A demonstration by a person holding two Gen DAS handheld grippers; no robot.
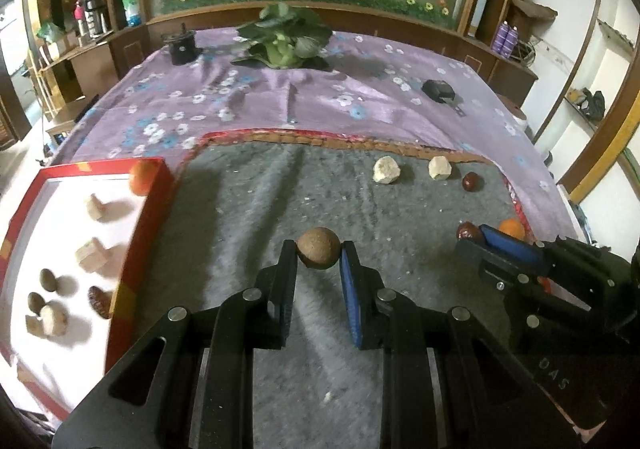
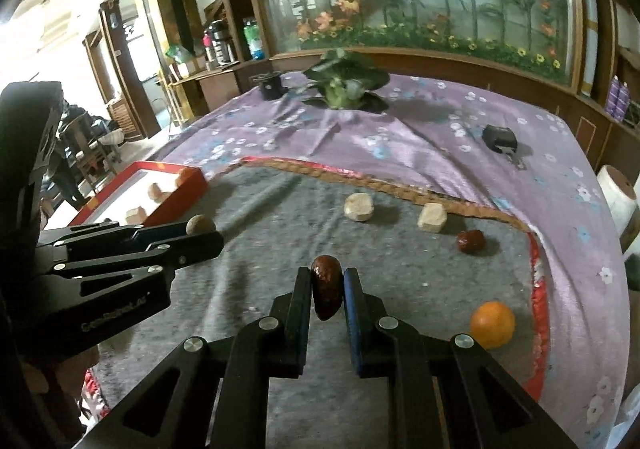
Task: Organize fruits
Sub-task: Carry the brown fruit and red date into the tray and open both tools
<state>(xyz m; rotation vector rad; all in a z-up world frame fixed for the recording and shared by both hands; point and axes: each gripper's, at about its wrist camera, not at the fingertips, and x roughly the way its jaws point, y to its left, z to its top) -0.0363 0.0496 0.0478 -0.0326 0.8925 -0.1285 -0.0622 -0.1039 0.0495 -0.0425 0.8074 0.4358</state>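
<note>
Left gripper (image 1: pixel 319 254) clamps brown round fruit (image 1: pixel 319 253) across middle; right gripper (image 2: pixel 327 289) pinches red date (image 2: pixel 327 285) sideways; both light, firm, date skin glossy, likely slippery

A bed (image 1: pixel 280 105) is covered by a purple floral sheet (image 2: pixel 460 153); a grey mat (image 1: pixel 248 217) is spread over the sheet; left of the mat a red box (image 1: pixel 154 205) is set; beyond the mat a leafy plant (image 1: pixel 284 37), a black pot (image 1: pixel 182 45) and a dark pouch (image 1: pixel 438 89) are seen.
</note>
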